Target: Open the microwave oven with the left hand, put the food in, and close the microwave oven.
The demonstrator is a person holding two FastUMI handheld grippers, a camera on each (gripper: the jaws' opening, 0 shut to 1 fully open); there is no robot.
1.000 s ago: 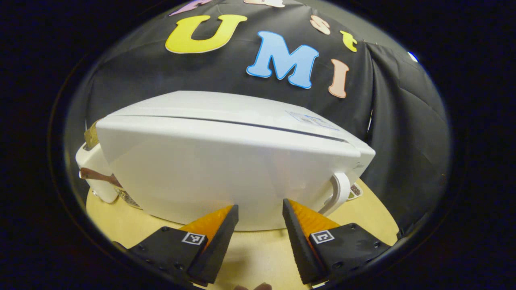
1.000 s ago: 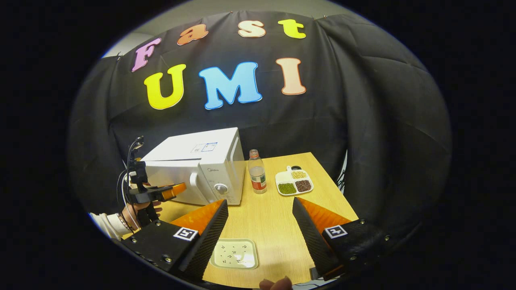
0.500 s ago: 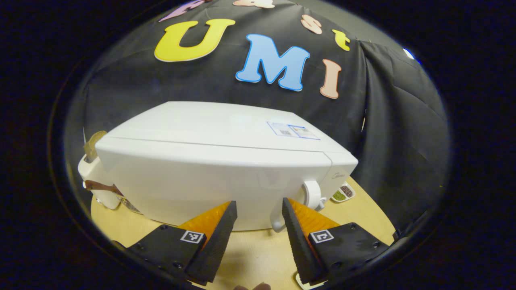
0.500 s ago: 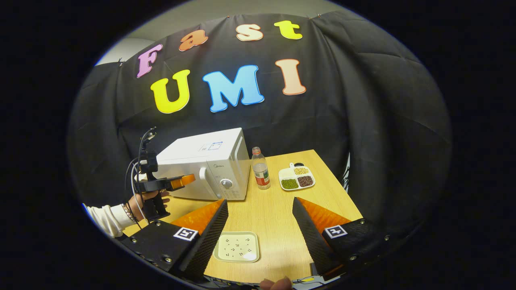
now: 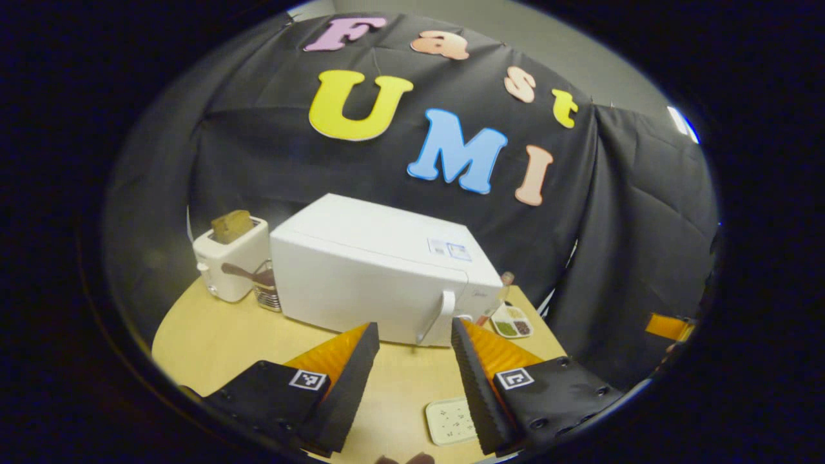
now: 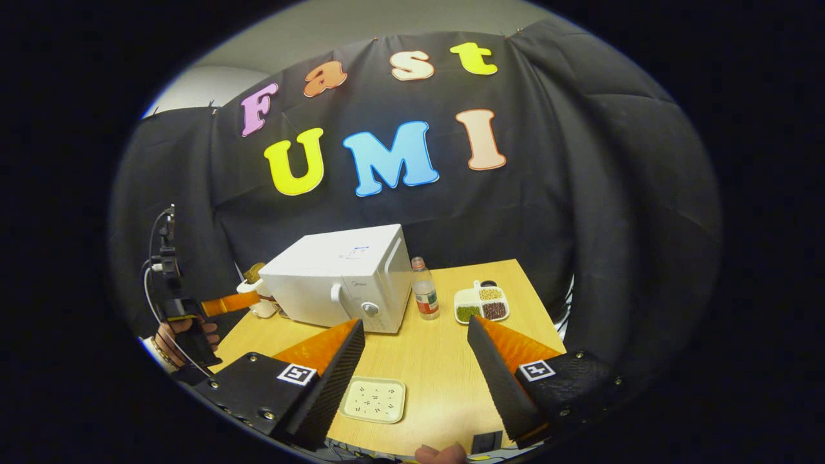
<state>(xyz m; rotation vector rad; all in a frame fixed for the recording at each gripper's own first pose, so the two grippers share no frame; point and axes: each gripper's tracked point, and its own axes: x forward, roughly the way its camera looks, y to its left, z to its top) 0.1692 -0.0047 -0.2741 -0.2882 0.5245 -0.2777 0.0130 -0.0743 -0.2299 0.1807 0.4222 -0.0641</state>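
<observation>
Left gripper [image 5: 409,332]: fingers apart, nothing held, clear of microwave [image 5: 380,277], which sits door closed at the table's [image 6: 451,361] rear-left. Small tray [image 6: 375,399] lies near front edge. Right gripper [image 6: 416,328]: fingers apart, nothing held, above table.

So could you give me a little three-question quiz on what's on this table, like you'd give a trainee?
1. True or false: the microwave oven door is shut.
2. What stands right beside the microwave oven on its control-knob side? A) the plastic bottle B) the toaster C) the divided dish of beans
3. Fill in: the left gripper and the right gripper both have their jaws ____.

Key: 1 true; 2 A; 3 open, holding nothing.
</observation>
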